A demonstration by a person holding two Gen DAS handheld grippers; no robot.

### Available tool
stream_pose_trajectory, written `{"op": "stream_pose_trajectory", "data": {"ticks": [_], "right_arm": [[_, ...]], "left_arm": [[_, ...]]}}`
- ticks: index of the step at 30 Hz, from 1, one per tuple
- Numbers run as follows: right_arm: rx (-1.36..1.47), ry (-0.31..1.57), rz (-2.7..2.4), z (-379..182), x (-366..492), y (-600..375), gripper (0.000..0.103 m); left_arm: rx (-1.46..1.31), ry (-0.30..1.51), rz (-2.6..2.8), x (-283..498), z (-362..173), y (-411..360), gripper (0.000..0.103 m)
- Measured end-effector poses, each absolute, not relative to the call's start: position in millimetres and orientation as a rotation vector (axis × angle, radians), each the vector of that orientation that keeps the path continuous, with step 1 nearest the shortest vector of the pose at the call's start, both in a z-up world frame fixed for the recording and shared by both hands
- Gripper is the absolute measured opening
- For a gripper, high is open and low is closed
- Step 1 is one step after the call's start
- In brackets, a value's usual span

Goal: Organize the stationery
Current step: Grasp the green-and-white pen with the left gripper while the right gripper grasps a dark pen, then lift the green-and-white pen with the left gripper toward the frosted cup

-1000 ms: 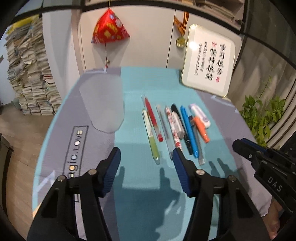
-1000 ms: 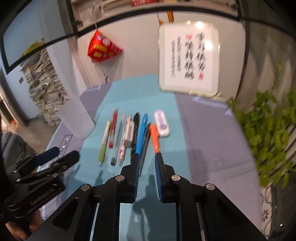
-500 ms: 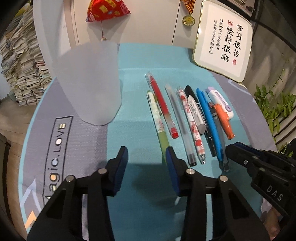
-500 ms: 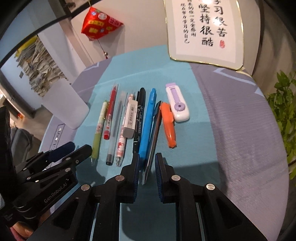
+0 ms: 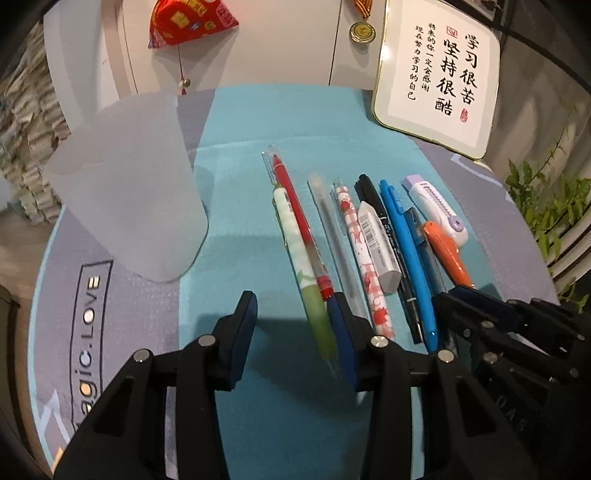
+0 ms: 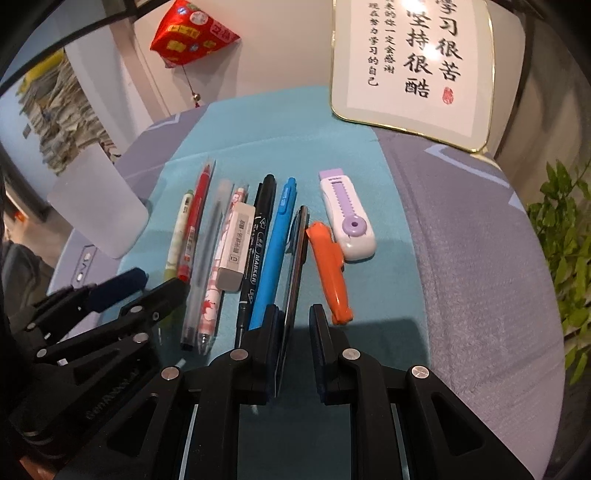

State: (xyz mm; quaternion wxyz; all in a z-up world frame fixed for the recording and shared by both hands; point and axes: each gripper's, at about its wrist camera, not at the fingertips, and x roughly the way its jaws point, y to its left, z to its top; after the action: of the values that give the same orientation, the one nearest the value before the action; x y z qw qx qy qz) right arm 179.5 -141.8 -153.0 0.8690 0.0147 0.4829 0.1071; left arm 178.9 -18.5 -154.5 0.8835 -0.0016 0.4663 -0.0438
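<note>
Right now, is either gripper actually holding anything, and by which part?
Nothing is held. The left gripper is open around the green pen's tip end; the right gripper is open around the dark pen's near end.

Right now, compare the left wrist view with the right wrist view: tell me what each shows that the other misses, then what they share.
Only the left wrist view shows the gold medal on the wall and the "LOVE" lettering on the mat.

Only the right wrist view shows the "MARKER" print on the black marker and the dark blue pen running between the open right gripper.

Both show the pen row, frosted cup, purple-white eraser, orange pen, framed calligraphy, and the open left gripper beside the green pen.
</note>
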Motion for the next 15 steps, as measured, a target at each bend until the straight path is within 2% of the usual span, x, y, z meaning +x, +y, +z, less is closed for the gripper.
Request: {"op": "stream_pose_trajectory", "data": {"ticks": [2, 3, 4, 9, 15], "right_arm": [[0.004, 1.0, 0.216, -153, 181, -138, 0.016], [-0.008, 0.999, 0.212, -153, 181, -137, 0.007], [-0.019, 0.999, 0.212, -153, 181, -136, 0.005], [-0.003, 1.039, 0.256, -152, 173, -144, 0.005], [-0.016, 1.085, 0.341, -148, 144, -164, 0.005]], "left_arm": [[-0.002, 0.96, -0.102, 180, -154, -20, 0.013], [-0.008, 0.959, -0.11, 181, -155, -19, 0.012], [-0.013, 0.96, -0.112, 181, -155, -18, 0.011], [-0.041, 0.986, -0.14, 166, -155, -8, 0.008], [-0.041, 1.019, -0.177, 113, -158, 9, 0.008]]}}
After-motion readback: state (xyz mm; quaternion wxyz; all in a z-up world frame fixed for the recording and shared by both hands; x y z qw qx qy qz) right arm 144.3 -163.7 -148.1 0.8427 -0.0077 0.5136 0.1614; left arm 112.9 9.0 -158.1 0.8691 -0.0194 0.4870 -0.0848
